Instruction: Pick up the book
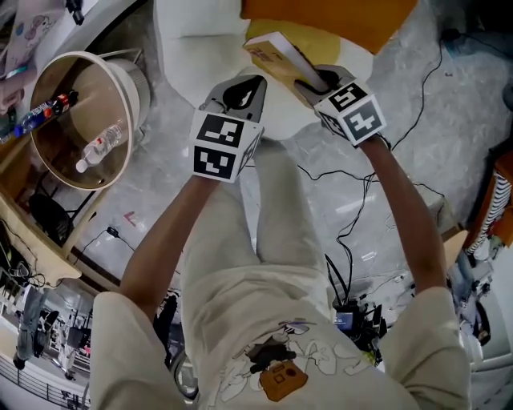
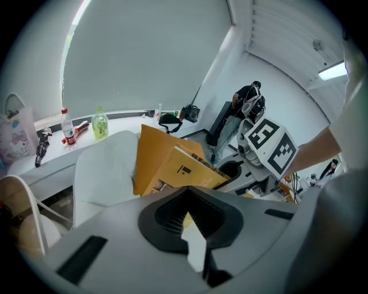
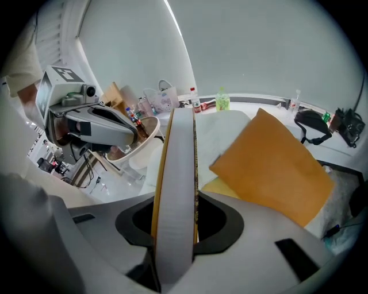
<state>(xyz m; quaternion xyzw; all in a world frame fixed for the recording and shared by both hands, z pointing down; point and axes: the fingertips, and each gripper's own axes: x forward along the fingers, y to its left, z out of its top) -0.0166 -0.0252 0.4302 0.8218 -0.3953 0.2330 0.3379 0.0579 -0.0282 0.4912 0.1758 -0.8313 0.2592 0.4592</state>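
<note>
1. The right hand-held gripper (image 1: 314,80) is clamped hard on the near end of the book (image 1: 272,54). In the right gripper view the book stands edge-on, straight out of the jaws.
2. The left hand-held gripper (image 1: 244,92) sits just beside it, carrying nothing, and its jaws look drawn together.
3. And where's the book? It's up in the air over the white seat (image 1: 200,48), with its far corner close under the orange cushion (image 1: 329,20).
4. By my read the grab is made and the book is off the seat, so the pick-up is all but done. Next it needs a steady hold and a clear path away from that cushion. Only 1 end is pinched, so the book could swing or slip, and the free left gripper could steady it.
5. Around them, a round basket (image 1: 80,120) with a plastic bottle (image 1: 100,148) sits well off to the left. Cables (image 1: 353,208) trail across the floor. Only the cushion crowds the book.
</note>
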